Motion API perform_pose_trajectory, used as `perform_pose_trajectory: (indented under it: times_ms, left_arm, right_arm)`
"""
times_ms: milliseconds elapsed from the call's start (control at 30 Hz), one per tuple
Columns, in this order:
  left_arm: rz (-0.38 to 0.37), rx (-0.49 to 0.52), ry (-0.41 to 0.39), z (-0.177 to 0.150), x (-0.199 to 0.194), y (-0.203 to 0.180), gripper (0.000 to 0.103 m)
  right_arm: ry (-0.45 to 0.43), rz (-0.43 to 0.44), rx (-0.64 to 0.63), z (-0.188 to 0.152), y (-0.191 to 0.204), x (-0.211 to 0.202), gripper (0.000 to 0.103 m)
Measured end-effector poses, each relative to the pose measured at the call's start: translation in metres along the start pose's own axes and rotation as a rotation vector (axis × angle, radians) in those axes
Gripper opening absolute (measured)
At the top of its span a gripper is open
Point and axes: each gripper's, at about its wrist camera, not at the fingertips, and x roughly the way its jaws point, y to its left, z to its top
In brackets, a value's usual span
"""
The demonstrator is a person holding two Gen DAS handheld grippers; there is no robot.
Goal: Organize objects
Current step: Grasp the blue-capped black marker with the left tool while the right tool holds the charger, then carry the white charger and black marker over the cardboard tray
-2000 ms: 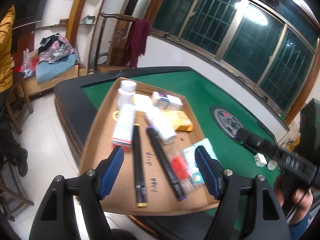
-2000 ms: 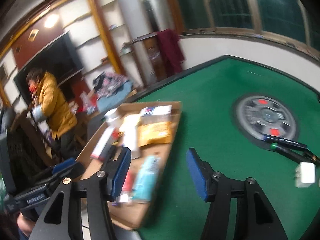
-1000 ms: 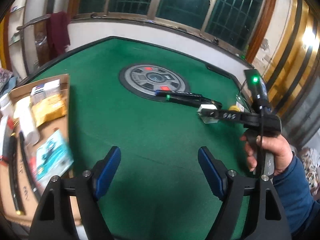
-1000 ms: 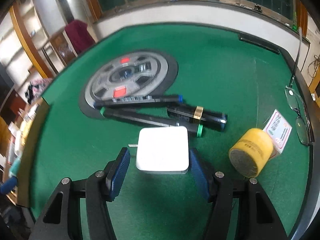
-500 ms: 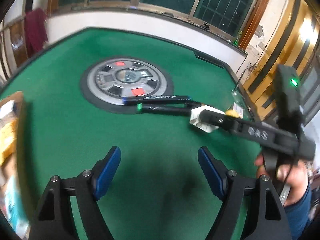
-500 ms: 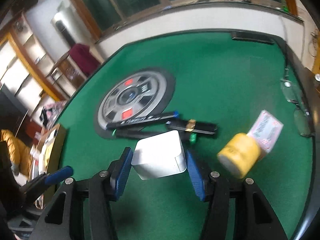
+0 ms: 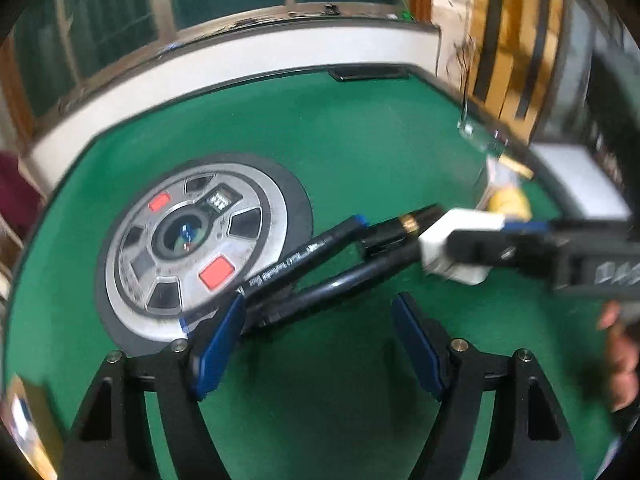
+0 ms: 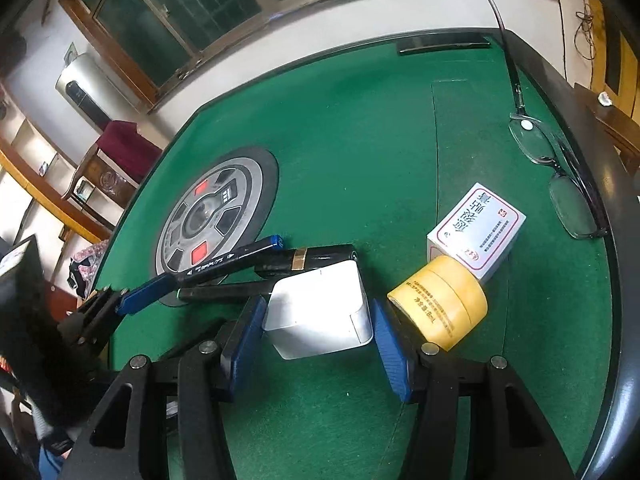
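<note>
Your right gripper (image 8: pixel 318 330) pinches the white square plastic box (image 8: pixel 318 314), black marker pens (image 8: pixel 232 262) and yellow round jar (image 8: pixel 440 306) crowding it, while your spread left gripper (image 7: pixel 320 338), just narrowing, holds nothing.

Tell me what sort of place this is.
Probably a living room at home: an automatic mahjong table with green felt and a central control hub, barred windows, wooden shelves, and a standing air conditioner.

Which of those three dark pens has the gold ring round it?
The short thick pen, farthest back beside the white box. The blue-tipped marker and green-tipped pen have none.
</note>
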Motion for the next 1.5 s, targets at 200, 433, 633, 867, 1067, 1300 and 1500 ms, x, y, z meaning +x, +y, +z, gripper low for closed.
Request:
perform_pose_trajectory:
  times_ms: [200, 433, 633, 867, 1067, 1300, 1500]
  left_arm:
    - [0.065, 0.113, 0.027, 0.0, 0.019, -0.008, 0.071]
    - [0.102, 0.146, 0.067, -0.01, 0.008, -0.033, 0.02]
    - [0.068, 0.02, 0.109, -0.015, 0.001, -0.035, 0.014]
    - [0.099, -0.042, 0.084, -0.005, 0.011, -0.036, 0.015]
    - [0.128, -0.175, 0.015, -0.033, -0.009, -0.035, 0.014]
    - [0.185, -0.268, -0.076, -0.075, -0.065, -0.023, 0.014]
    - [0.286, -0.303, -0.164, -0.101, -0.111, -0.009, 0.014]
  right_arm:
    - [0.008, 0.018, 0.015, 0.001, -0.002, 0.002, 0.059]
    - [0.015, 0.013, 0.001, 0.0, -0.001, 0.002, 0.059]
    - [0.032, -0.021, -0.064, -0.006, 0.011, 0.007, 0.059]
    - [0.043, -0.052, -0.126, -0.012, 0.019, 0.012, 0.058]
    - [0.024, -0.017, -0.128, -0.012, 0.023, 0.003, 0.057]
    - [0.017, 0.035, -0.187, -0.021, 0.046, -0.001, 0.057]
    - [0.003, 0.084, -0.253, -0.036, 0.073, -0.007, 0.057]
